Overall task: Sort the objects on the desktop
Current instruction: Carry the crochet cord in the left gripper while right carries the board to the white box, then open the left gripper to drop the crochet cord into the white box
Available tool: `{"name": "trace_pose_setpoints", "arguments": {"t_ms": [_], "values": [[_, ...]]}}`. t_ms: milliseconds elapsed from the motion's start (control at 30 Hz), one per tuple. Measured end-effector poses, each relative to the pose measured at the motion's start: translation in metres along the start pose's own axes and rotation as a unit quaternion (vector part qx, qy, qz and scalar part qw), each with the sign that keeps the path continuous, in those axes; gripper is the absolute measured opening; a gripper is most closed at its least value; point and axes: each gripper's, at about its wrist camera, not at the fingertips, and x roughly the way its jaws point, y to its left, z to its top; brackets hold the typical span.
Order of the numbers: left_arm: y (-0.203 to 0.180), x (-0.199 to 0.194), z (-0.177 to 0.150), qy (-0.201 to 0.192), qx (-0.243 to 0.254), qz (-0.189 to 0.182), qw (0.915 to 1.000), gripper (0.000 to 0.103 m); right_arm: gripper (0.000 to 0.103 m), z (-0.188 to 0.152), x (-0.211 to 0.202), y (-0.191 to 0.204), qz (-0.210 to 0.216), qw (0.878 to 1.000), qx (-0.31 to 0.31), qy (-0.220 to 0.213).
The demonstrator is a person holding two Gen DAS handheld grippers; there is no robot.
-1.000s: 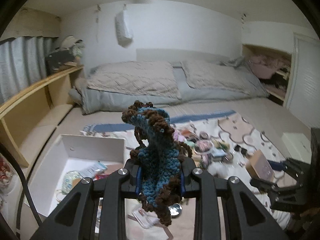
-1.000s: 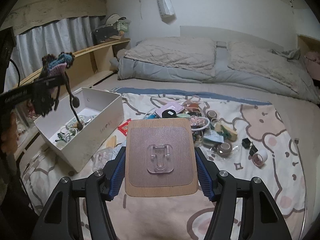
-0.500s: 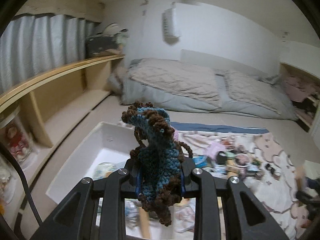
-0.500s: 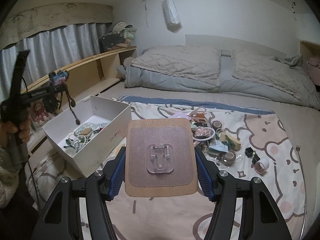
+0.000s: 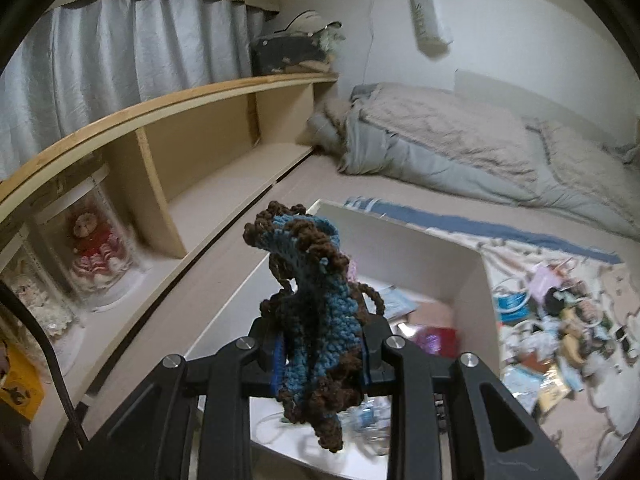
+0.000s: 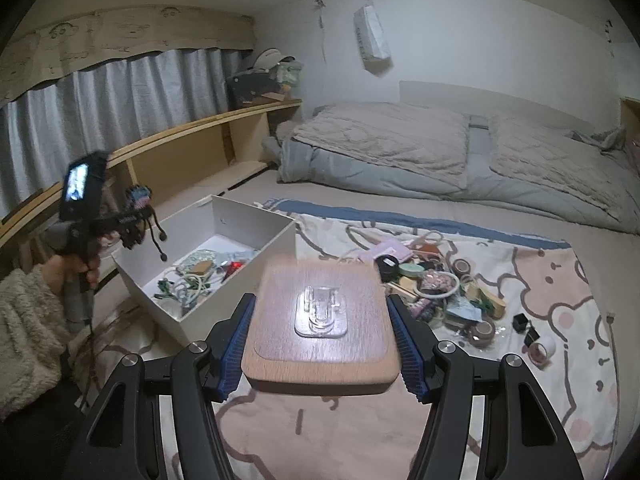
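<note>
while the left gripper [image 5: 320, 356] is clamping the blue and brown crochet piece [image 5: 316, 312] above the near end of the white box [image 6: 256, 236], loose yarn tails are dangling; on release they may be snagging on the pads or trailing over the box wall. the right gripper [image 6: 320, 344] is gripping the wooden board [image 6: 320, 320] by its edges, beside the box; a tilt may be letting it slip. the box is holding cords, a red item and small clutter.

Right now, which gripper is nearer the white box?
Left. The left gripper, holding the crocheted piece, hangs at the white box's far-left end; the right gripper, holding the wooden board, is beside its right wall.
</note>
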Motion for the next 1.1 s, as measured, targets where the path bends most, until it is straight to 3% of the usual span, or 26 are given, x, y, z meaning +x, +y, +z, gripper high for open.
{"name": "trace_pose_setpoints", "arguments": {"t_ms": [233, 567, 600, 667, 700, 1100], "values": [[0.003, 0.024, -0.012, 0.020, 0.039, 0.035, 0.9984, 0.027, 0.064, 0.005, 0.007, 0.016, 0.028, 1.000, -0.010, 0.003], [0.005, 0.053, -0.024, 0.048, 0.074, 0.065, 0.9940, 0.029, 0.064, 0.006, 0.019, 0.031, 0.031, 0.999, -0.018, 0.012], [0.005, 0.055, -0.024, 0.051, 0.074, 0.067, 0.9937, 0.033, 0.064, 0.007, 0.019, 0.032, 0.032, 0.999, -0.018, 0.013], [0.007, 0.058, -0.025, 0.059, 0.071, 0.065, 0.9936, 0.064, 0.064, 0.008, 0.021, 0.035, 0.033, 0.999, -0.021, 0.014], [0.007, 0.057, -0.025, 0.055, 0.068, 0.061, 0.9942, 0.068, 0.064, 0.008, 0.022, 0.036, 0.034, 0.999, -0.022, 0.014], [-0.001, 0.046, -0.027, 0.049, 0.083, 0.009, 0.9953, 0.072, 0.064, 0.027, 0.039, 0.054, 0.053, 0.998, -0.030, 0.015]]}}
